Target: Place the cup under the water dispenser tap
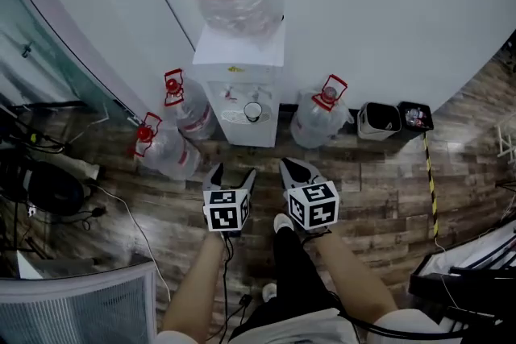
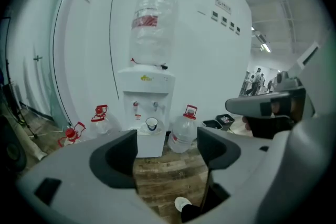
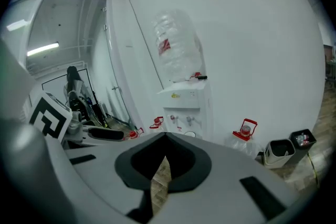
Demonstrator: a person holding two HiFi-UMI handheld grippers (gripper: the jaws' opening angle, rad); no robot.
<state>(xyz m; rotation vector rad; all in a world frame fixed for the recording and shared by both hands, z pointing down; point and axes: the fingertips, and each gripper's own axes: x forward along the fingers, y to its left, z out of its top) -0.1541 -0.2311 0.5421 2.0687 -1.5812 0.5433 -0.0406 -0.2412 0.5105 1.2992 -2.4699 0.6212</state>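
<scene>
A white water dispenser (image 1: 240,84) with a clear bottle on top stands against the white wall. A small white cup (image 1: 252,110) sits on its drip tray, below the two taps (image 1: 239,93). Both grippers hang over the wooden floor in front of it, well short of the cup. My left gripper (image 1: 232,173) is open, its jaws wide apart with nothing between them. In the left gripper view (image 2: 168,152) the cup (image 2: 151,124) shows beyond the jaws. My right gripper (image 1: 292,167) is shut and empty; in its own view (image 3: 164,136) the tips meet.
Large water jugs with red caps stand on the floor: two left of the dispenser (image 1: 187,105) (image 1: 165,147), one right of it (image 1: 321,117). Two small bins (image 1: 379,119) stand further right. Cables and dark gear (image 1: 40,181) lie at the left, a chair back (image 1: 81,306) at the lower left.
</scene>
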